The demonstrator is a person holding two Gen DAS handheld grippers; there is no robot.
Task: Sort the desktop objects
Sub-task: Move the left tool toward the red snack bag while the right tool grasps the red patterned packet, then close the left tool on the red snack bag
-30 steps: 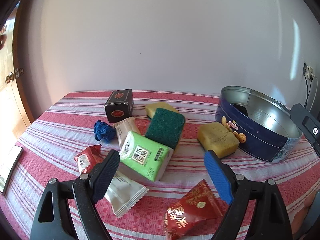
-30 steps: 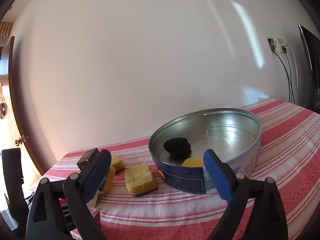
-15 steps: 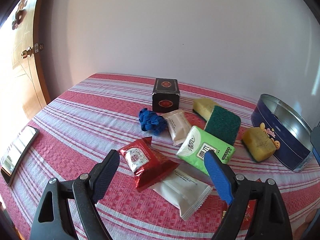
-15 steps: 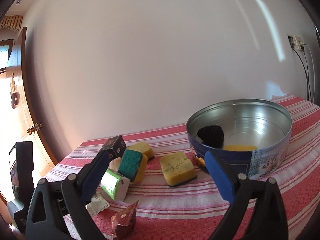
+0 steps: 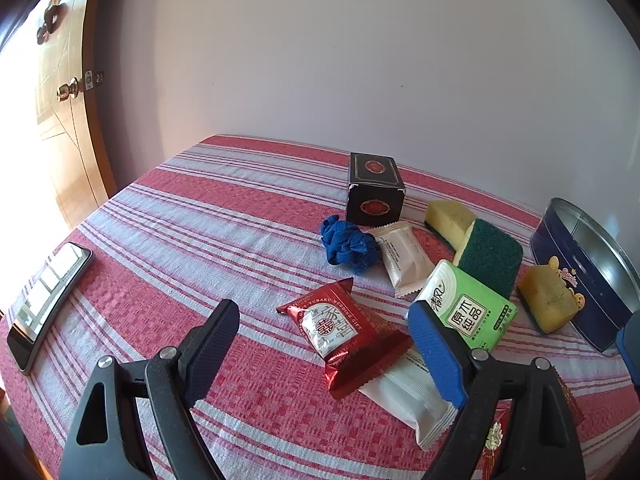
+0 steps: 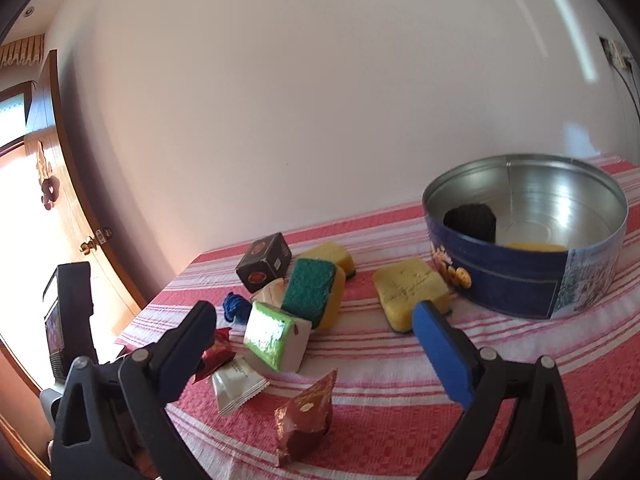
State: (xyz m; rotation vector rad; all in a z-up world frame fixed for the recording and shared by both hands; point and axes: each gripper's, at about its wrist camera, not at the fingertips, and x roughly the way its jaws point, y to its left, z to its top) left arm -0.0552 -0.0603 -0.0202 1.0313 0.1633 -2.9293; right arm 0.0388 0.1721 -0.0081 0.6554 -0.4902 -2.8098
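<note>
Left gripper (image 5: 322, 340): jaws stood wide, empty, over the red snack packet (image 5: 342, 332) on the striped cloth (image 5: 180, 240).
Right gripper (image 6: 314, 344): jaws had just been opening, nothing between them.
Packet handling: likely light, crinkly, slippery foil; pinch across its puffed middle.
Destination: tin (image 6: 520, 280), well apart, probably.

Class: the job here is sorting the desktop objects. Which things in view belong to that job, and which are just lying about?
Job: tin; three sponges; tissue pack; red packets; white packets; blue scrunchie; black box.

Lying about: phone; door; socket.
</note>
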